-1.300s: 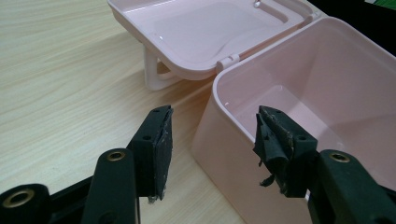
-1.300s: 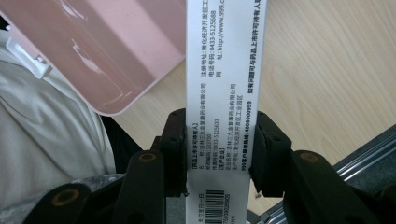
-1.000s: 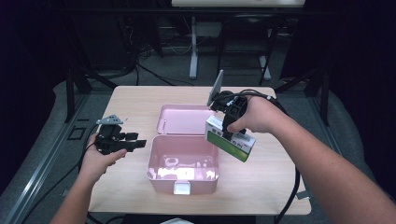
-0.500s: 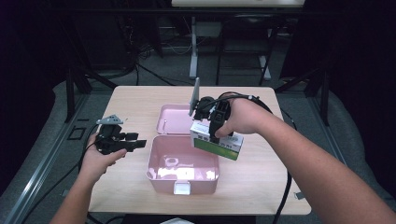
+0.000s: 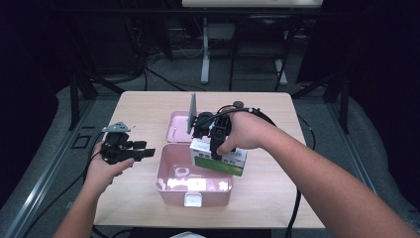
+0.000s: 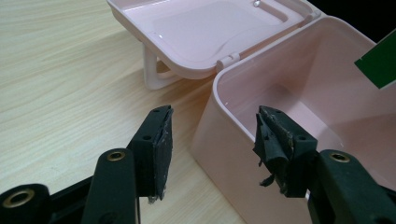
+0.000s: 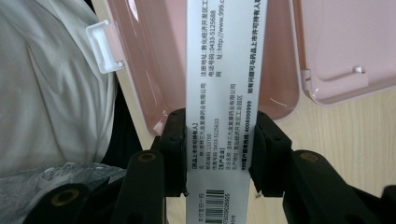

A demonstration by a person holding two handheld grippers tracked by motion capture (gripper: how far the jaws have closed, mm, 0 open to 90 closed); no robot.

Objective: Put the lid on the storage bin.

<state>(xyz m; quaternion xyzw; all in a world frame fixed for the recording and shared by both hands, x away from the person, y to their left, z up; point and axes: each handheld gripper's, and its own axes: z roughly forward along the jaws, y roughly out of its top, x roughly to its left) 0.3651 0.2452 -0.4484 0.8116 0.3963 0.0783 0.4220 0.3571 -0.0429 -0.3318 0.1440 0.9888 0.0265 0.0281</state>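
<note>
A pink plastic box [image 5: 218, 186] stands open mid-table, its lid [image 5: 176, 128] laid back behind it. My right gripper [image 5: 214, 151] is shut on a white and green carton [image 5: 220, 158] and holds it over the box's right part. In the right gripper view both pads clamp the carton's white printed side [image 7: 224, 88], with the open box [image 7: 154, 88] underneath. My left gripper [image 5: 143, 151] hovers left of the box, open and empty. The left gripper view shows its jaws apart before the box wall [image 6: 233, 135], and a green corner of the carton [image 6: 380, 63] at the right edge.
A white latch [image 5: 192, 199] juts from the box's near wall. Bare tabletop [image 5: 277, 198] lies to the right and near side of the box. Cables and table legs stand on the dark floor beyond the far edge.
My right gripper has carried the carton leftward, from over the table beside the box to above the box's right part. The left gripper has stayed where it was.
</note>
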